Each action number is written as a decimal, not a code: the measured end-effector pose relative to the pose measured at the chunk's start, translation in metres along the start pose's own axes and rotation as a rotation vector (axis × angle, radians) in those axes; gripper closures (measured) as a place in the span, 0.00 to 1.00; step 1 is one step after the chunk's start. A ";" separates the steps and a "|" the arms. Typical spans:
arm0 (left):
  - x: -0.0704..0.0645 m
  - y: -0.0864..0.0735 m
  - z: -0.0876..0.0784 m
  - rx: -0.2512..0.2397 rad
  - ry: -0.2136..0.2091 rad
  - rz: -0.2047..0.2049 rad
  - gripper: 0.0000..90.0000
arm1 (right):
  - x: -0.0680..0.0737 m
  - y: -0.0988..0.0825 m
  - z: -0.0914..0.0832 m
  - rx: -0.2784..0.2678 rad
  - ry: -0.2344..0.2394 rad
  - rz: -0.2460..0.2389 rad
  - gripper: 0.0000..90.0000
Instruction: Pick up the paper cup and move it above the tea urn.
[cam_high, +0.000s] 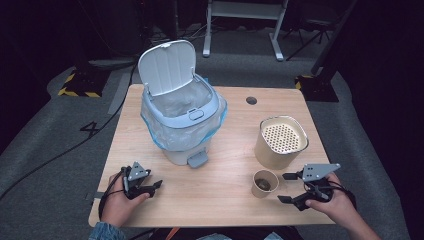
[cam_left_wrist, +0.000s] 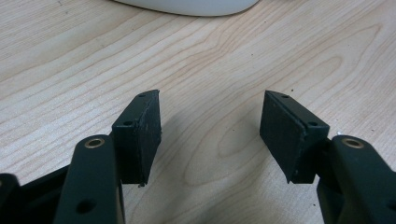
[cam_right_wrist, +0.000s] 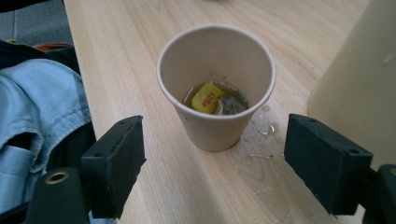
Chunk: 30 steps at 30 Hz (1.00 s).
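Right gripper (cam_high: 289, 187) low at the table's (cam_high: 220, 185) near right edge, jaws spread wide and gripping nothing — aimed at the small paper cup (cam_right_wrist: 216, 84) just ahead, not touching. Cup upright beside the tall beige container (cam_high: 280, 142), a used tea bag (cam_right_wrist: 215, 99) and a little liquid inside, droplets on the wood around. Left gripper (cam_high: 155, 186) near the pedal bin (cam_high: 181, 112) — jaws wide, empty.

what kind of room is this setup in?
Probably a lab or recording studio, not a home: a lone wooden table on grey carpet, hazard-striped stand bases, loose floor cables, dark surroundings, and a white frame behind.
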<state>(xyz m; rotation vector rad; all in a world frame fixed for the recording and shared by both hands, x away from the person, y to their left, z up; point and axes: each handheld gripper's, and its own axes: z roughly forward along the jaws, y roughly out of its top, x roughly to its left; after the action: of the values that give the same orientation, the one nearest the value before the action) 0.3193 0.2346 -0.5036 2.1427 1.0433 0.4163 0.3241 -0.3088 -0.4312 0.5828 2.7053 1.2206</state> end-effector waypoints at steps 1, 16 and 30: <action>0.000 0.000 0.000 0.000 0.000 0.000 0.43 | 0.000 -0.002 0.003 0.003 0.000 0.003 0.23; 0.000 0.000 0.000 0.000 0.001 0.001 0.43 | -0.005 -0.020 0.045 0.002 0.004 0.013 0.22; 0.000 0.000 0.000 0.000 0.001 0.000 0.43 | -0.005 -0.016 0.072 -0.058 0.006 0.026 0.24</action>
<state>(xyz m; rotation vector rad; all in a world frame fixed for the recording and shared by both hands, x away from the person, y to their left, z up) 0.3192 0.2346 -0.5036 2.1430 1.0431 0.4173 0.3422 -0.2707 -0.4915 0.6097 2.6653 1.3039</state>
